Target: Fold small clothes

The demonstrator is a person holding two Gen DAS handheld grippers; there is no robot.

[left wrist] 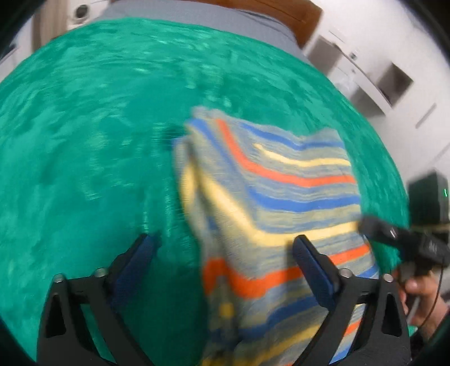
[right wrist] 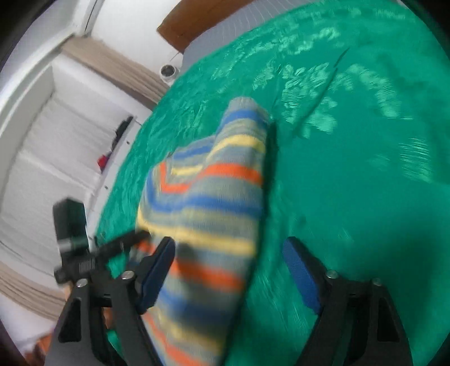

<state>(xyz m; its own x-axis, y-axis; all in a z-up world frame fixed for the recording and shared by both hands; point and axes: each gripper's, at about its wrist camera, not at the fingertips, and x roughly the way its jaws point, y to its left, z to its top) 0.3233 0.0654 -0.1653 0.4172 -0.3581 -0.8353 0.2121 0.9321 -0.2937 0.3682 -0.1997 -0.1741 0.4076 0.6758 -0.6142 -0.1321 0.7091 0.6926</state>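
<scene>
A small knitted garment (left wrist: 270,180) with blue, orange, yellow and grey stripes lies bunched and partly doubled over on the green blanket (left wrist: 84,154). My left gripper (left wrist: 225,247) stands open low over its near end. The cloth runs between the fingers, close by the right fingertip (left wrist: 305,250), and neither pad presses on it. In the right wrist view the same garment (right wrist: 213,197) passes between the wide fingers of my open right gripper (right wrist: 229,250), beside the left fingertip (right wrist: 164,253). Each view shows the other gripper at the garment's side. Both views are blurred.
The green blanket (right wrist: 351,183) covers a bed with a grey sheet (left wrist: 197,15) and a wooden headboard (left wrist: 281,11) at the far end. White shelving (left wrist: 379,78) stands past the bed's side. A hand (left wrist: 419,292) holds the right gripper.
</scene>
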